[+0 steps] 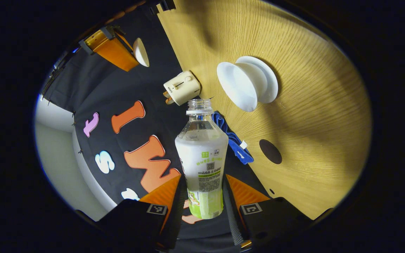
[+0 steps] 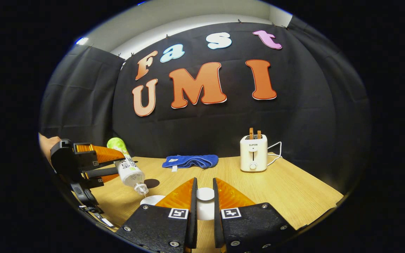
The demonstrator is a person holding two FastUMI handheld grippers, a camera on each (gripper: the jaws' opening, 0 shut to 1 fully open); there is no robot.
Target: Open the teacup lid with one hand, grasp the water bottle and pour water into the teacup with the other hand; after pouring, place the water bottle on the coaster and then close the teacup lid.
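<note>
Two grippers are in use. With my left gripper [image 1: 202, 196] I pinch the water bottle [image 1: 202, 158] by its lower body, both fingers pressing its sides; the uncapped bottle is tilted, neck down, just above the open teacup [image 1: 246, 84] on the wooden surface [image 1: 311, 105]. My right gripper [image 2: 204, 196] is closed on the white teacup lid [image 2: 205, 194], held off the cup. A dark coaster [image 1: 270, 151] lies near the blue towel [image 2: 190, 161]; a toaster [image 2: 254, 153] stands behind.
</note>
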